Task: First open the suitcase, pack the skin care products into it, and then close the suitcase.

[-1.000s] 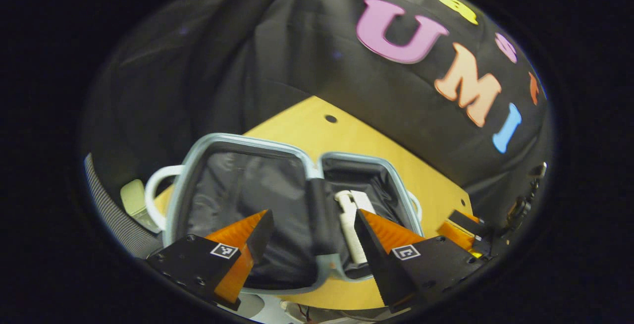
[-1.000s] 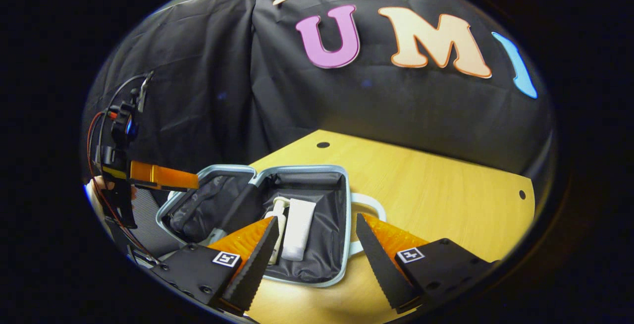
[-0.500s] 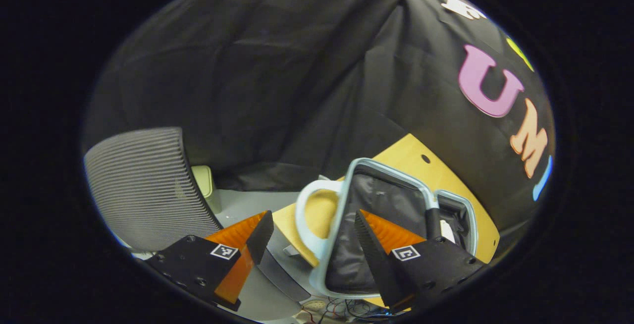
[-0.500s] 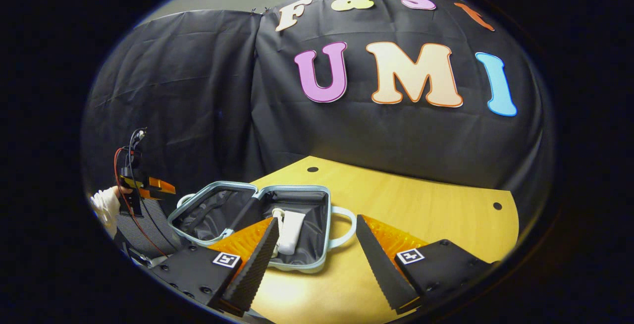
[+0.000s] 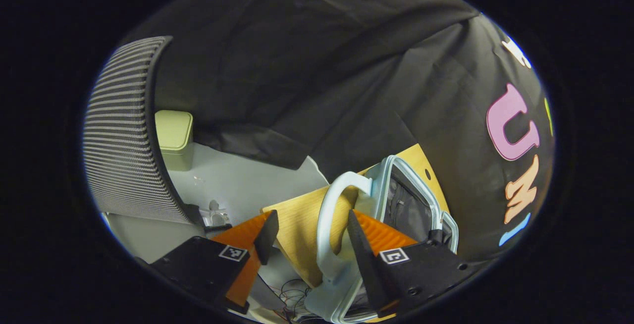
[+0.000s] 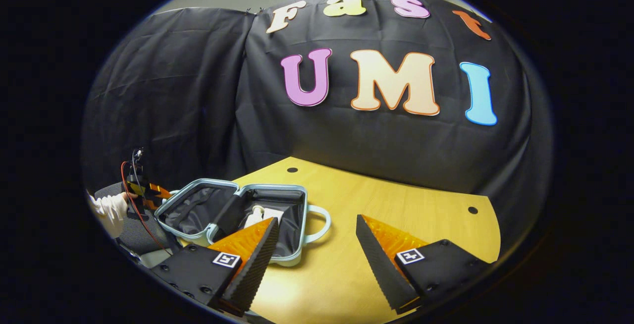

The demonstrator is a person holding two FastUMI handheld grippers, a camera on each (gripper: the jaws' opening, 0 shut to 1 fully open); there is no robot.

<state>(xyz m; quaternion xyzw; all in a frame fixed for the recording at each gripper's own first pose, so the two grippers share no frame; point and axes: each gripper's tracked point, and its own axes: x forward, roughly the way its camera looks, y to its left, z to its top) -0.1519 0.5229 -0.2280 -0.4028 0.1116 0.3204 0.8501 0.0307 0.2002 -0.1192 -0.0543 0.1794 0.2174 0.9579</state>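
Note:
The pale blue suitcase (image 6: 190, 210) lies open on the wooden table (image 6: 396, 205), both halves lined in dark cloth. A white tube and a pump bottle (image 6: 262, 213) rest in its right half, partly hidden behind my right finger. My right gripper (image 6: 316, 219) hovers open above the table, in front of the case's right handle (image 6: 317, 225). In the left gripper view the case (image 5: 396, 165) is seen edge-on. My left gripper (image 5: 311, 217) is open, with the lid half's handle (image 5: 324, 225) between its fingers. A gloved hand (image 6: 111, 207) holds that gripper (image 6: 148, 190) at the case's left end.
A chair with a striped mesh back (image 5: 124, 131) stands left of the table. A small pale green bin (image 5: 173, 135) sits on the grey floor beyond it. Loose wires (image 5: 292, 297) hang below the table's corner. The black cloth wall closes off the back.
My left gripper has swung from above the open case to its left end, where the handle now lies between the fingers. My right gripper has drawn back from the case.

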